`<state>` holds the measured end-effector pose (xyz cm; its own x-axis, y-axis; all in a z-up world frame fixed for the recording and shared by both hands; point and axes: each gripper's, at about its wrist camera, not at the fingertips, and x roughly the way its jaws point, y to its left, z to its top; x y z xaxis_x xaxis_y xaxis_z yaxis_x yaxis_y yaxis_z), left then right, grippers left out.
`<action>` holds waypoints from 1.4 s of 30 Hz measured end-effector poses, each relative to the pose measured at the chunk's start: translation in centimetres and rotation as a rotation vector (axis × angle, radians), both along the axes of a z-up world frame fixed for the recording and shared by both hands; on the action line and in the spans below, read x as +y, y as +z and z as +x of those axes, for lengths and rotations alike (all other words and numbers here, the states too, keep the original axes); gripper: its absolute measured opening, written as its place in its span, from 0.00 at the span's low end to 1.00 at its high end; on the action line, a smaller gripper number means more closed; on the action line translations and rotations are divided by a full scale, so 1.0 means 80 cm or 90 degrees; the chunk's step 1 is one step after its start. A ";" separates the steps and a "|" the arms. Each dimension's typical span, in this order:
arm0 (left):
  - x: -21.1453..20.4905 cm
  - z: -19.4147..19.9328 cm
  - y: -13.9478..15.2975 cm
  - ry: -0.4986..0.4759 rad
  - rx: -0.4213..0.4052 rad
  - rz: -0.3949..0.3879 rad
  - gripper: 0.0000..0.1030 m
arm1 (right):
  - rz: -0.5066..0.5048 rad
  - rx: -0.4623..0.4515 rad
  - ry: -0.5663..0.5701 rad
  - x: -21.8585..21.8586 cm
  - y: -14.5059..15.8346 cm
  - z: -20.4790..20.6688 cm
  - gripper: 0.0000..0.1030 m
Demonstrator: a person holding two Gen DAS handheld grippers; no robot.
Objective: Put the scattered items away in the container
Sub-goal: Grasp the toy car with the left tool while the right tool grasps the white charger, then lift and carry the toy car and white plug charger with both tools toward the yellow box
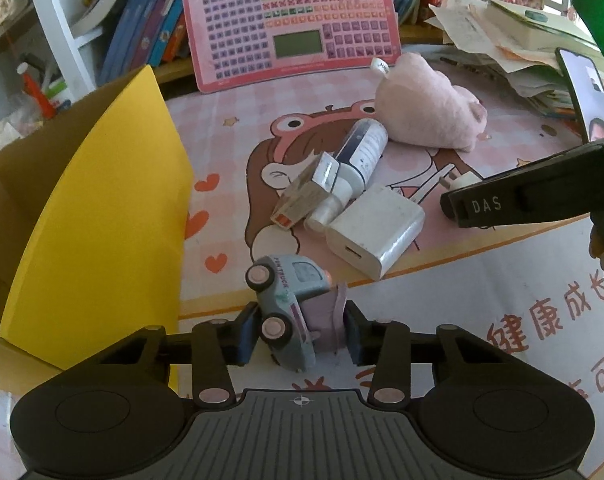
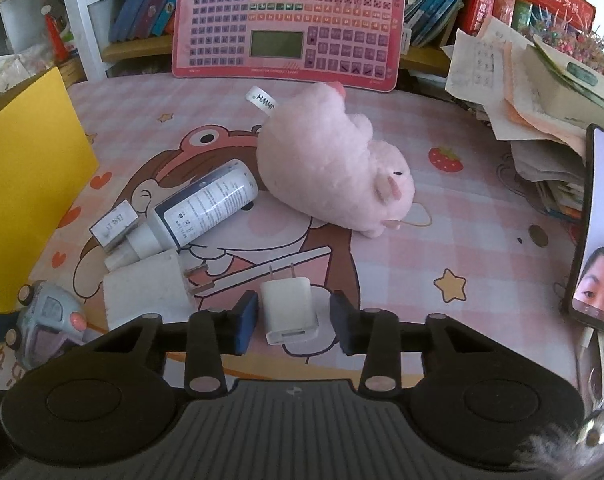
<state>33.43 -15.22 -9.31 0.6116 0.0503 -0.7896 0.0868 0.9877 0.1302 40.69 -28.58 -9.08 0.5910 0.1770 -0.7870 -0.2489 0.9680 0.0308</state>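
Left gripper (image 1: 300, 334) is clamped on the toy truck (image 1: 286, 300) beside the yellow box (image 1: 94, 216); next comes the drop inside. Right gripper (image 2: 294, 320), fingers apart, straddles the small charger (image 2: 288, 308), ready to squeeze.

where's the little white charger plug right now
The small white charger lies on the pink mat between the right gripper's open fingers in the right wrist view, just right of the larger white adapter.

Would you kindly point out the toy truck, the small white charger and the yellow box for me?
toy truck (image 1: 288, 300): left wrist view, on its grey side panel.
small white charger (image 2: 288, 312): right wrist view, on its top face.
yellow box (image 1: 102, 216): left wrist view, on its raised yellow flap.
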 end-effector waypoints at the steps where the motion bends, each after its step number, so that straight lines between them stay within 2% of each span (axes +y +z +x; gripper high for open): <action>1: 0.001 -0.001 0.000 -0.001 0.001 -0.002 0.40 | 0.005 0.003 0.001 0.000 -0.001 0.000 0.25; 8: 0.009 -0.016 0.017 -0.003 -0.002 -0.036 0.40 | 0.030 0.005 -0.008 -0.006 0.005 -0.015 0.24; 16: 0.013 -0.043 0.037 -0.045 -0.009 -0.062 0.40 | 0.052 0.010 -0.011 -0.012 0.022 -0.057 0.24; 21: 0.028 -0.062 0.044 -0.052 0.002 -0.099 0.40 | 0.060 0.015 -0.022 -0.009 0.030 -0.087 0.24; 34: 0.076 -0.118 0.068 -0.097 -0.020 -0.155 0.40 | 0.052 0.027 -0.062 0.017 0.051 -0.177 0.24; 42: 0.122 -0.167 0.075 -0.108 -0.023 -0.177 0.40 | 0.065 0.038 -0.062 0.056 0.057 -0.239 0.24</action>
<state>20.07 -5.50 -3.35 0.6201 -0.2697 -0.7367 0.2538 0.9575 -0.1370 21.54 -24.10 -4.50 0.5621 0.2030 -0.8017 -0.1495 0.9784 0.1429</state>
